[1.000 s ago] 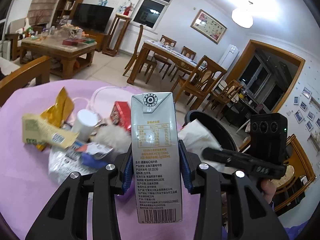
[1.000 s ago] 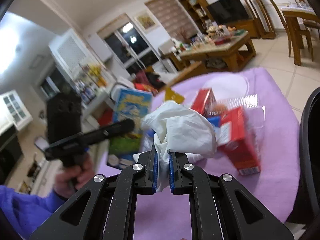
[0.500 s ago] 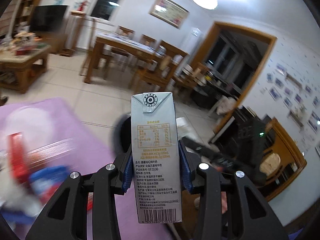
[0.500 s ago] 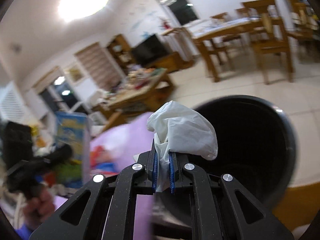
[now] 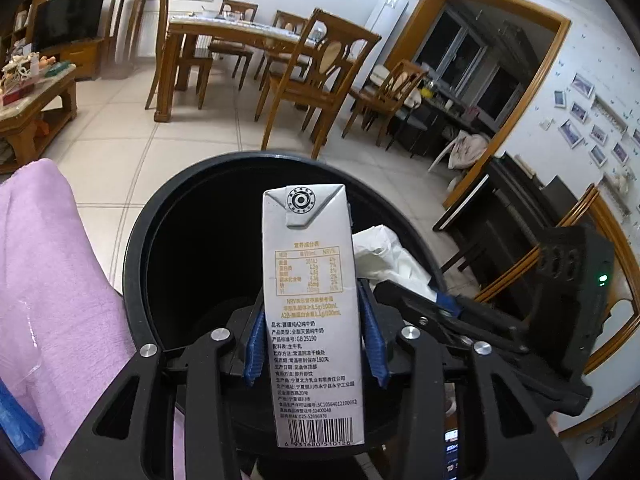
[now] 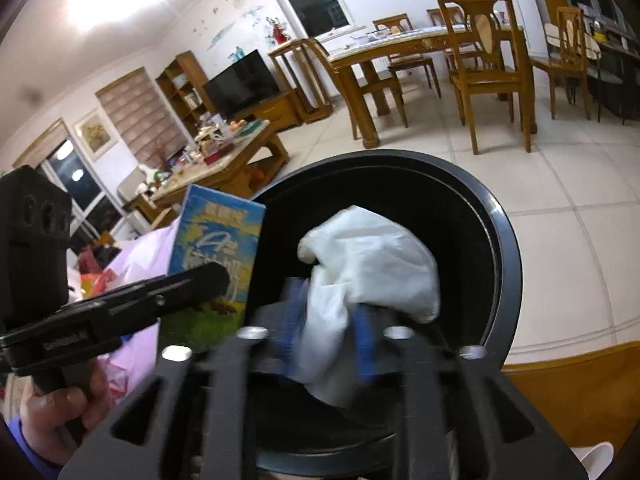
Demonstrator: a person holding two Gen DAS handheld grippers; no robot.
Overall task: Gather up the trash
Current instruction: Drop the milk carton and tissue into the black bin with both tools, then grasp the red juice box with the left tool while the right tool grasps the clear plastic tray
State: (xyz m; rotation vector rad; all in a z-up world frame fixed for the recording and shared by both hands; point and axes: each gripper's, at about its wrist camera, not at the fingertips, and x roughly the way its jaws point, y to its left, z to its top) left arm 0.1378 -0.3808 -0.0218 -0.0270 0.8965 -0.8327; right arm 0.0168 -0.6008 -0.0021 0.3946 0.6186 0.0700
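Both grippers hang over the bin [image 5: 136, 248]: right gripper [image 6: 326, 340] opening, tissue [image 6: 372, 272] between; left gripper [image 5: 314, 344] opening around the carton [image 5: 312, 300]. Release toward twelve o'clock, clear of the rim.

Behind my work I see a wooden dining table [image 5: 224, 30] with chairs [image 5: 316, 60] around it, a dark television [image 6: 242, 84] against the wall, a cluttered coffee table [image 6: 236, 148], and a pink cloth [image 5: 52, 280] at my left.
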